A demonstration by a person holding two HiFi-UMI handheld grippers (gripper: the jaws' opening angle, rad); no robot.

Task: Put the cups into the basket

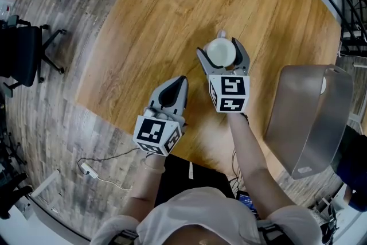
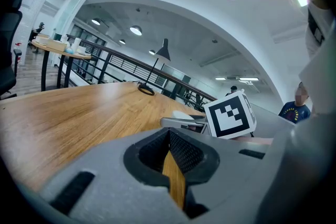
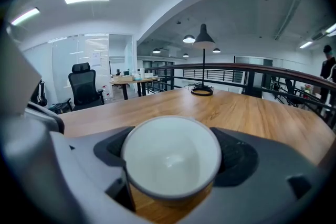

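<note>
Clasped in the right gripper (image 1: pixel 218 45): a white cup (image 1: pixel 221 53), upright and open-mouthed, between wide-set jaws with a pad against its wall on each side. Seen along that gripper (image 3: pixel 173 144), the cup (image 3: pixel 170 157) filling the gap from pad to pad, empty inside, base down on the wood. Just behind, toward the person, the gripper's marker cube (image 1: pixel 228 93) and a bare forearm (image 1: pixel 252 152).

To the left and a little nearer the person, the left gripper (image 1: pixel 180 82), apart from the cup, with jaws drawn together to a point and nothing between them. In its own view (image 2: pixel 169 132), only a thin sliver of tabletop below the meeting tips.

Under both, a round wooden table (image 1: pixel 160 14). To the right of the cup and well apart from it, at the table's right edge, the grey basket (image 1: pixel 309 123).

Farther off in the right gripper view, a black lamp (image 3: pixel 203 60) at the table's far side, a dark railing (image 3: pixel 252 68) behind it, and a black office chair (image 3: pixel 84 86) on the left.
</note>
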